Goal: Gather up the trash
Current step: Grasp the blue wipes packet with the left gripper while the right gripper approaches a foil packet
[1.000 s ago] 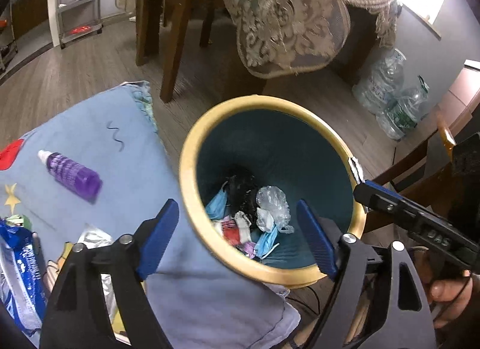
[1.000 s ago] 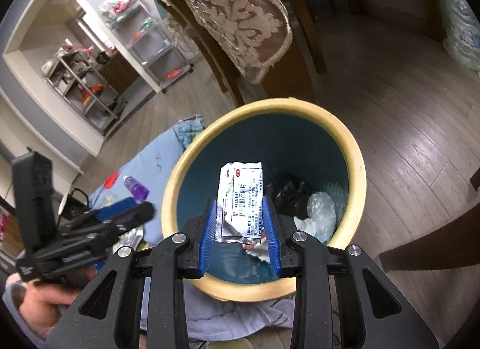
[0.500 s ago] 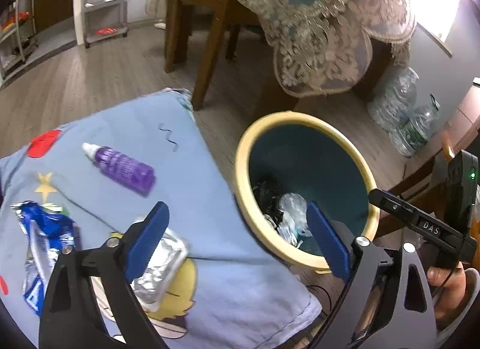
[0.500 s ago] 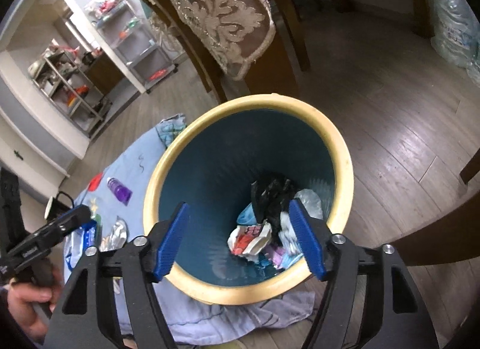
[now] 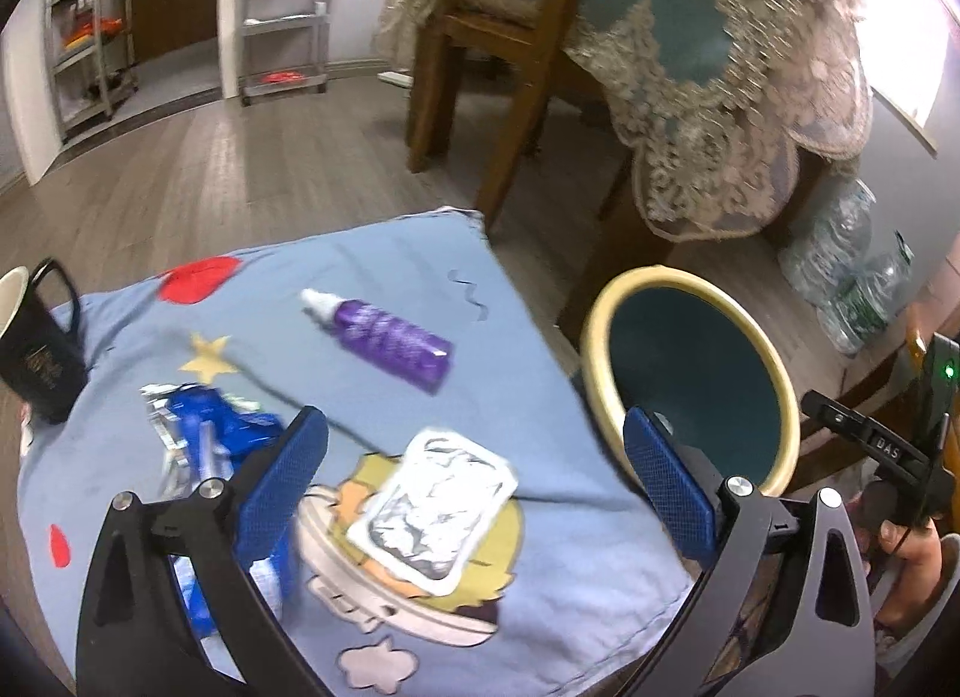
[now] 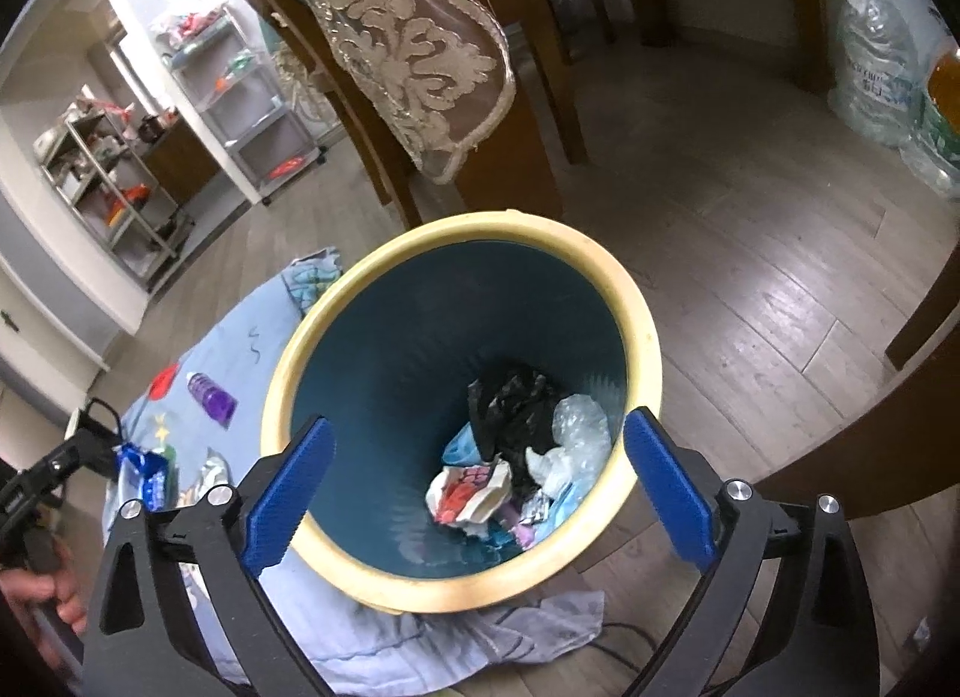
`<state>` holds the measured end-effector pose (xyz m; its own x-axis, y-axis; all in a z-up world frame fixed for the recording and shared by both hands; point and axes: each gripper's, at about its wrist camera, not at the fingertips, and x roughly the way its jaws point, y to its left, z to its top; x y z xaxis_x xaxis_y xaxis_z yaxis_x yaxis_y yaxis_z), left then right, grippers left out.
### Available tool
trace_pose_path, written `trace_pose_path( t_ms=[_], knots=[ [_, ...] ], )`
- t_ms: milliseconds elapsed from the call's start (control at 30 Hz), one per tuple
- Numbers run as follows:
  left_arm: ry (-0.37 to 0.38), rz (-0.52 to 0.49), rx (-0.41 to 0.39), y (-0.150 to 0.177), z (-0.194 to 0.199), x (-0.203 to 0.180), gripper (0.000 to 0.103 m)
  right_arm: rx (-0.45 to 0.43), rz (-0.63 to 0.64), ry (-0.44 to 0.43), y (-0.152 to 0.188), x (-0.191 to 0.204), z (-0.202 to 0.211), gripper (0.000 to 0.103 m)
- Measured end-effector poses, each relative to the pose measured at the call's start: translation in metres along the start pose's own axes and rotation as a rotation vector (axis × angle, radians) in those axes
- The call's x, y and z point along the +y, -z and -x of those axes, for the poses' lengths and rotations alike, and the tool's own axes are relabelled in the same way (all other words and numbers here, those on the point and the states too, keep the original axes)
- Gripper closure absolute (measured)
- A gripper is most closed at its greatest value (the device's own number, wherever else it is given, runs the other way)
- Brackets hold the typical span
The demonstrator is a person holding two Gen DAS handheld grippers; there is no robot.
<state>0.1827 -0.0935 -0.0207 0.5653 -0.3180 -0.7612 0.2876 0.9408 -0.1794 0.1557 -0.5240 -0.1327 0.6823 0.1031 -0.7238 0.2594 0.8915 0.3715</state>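
A teal bin with a cream rim (image 6: 636,301) (image 5: 774,361) stands on the floor beside a low table under a blue cartoon cloth (image 5: 540,349). Crumpled wrappers, black plastic and clear film (image 6: 516,469) lie at its bottom. My right gripper (image 6: 474,487) is open and empty above the bin's mouth. My left gripper (image 5: 474,475) is open and empty above the cloth, over a silver foil packet (image 5: 435,511). A purple bottle (image 5: 390,340) lies further back. A blue wrapper (image 5: 204,439) lies at the left, partly hidden by my left finger.
A black mug (image 5: 36,349) stands at the cloth's left edge. A wooden chair (image 5: 480,67) and a table with a lace-edged cloth (image 5: 738,97) stand behind. Large water bottles (image 5: 846,277) sit on the floor at the right. Metal shelves (image 5: 282,13) stand far back.
My right gripper opened and the white packet it held dropped into the bin. My left gripper swung left from over the bin to over the cloth and foil packet.
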Motion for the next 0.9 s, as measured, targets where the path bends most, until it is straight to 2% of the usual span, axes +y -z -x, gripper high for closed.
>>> trace_pose_path(
  t_ms=[367,567,767,867,900],
  knots=[
    [-0.102,0.147,-0.018,0.013,0.021,0.071,0.006,0.004,0.002,0.004,0.002,0.003,0.0,0.005],
    [-0.204,0.194,0.051,0.032,0.015,0.112,0.006,0.01,0.009,0.0,0.005,0.009,-0.002,0.005],
    [-0.205,0.223,0.106,0.042,0.001,0.13,0.006,0.022,0.038,-0.01,0.007,0.02,-0.005,0.005],
    [-0.222,0.189,0.118,0.042,-0.005,0.125,0.012,0.023,0.053,-0.014,0.009,0.024,-0.005,0.005],
    [-0.223,0.165,0.13,0.041,-0.009,0.122,0.022,0.021,0.056,-0.015,0.008,0.024,-0.004,0.005]
  ],
)
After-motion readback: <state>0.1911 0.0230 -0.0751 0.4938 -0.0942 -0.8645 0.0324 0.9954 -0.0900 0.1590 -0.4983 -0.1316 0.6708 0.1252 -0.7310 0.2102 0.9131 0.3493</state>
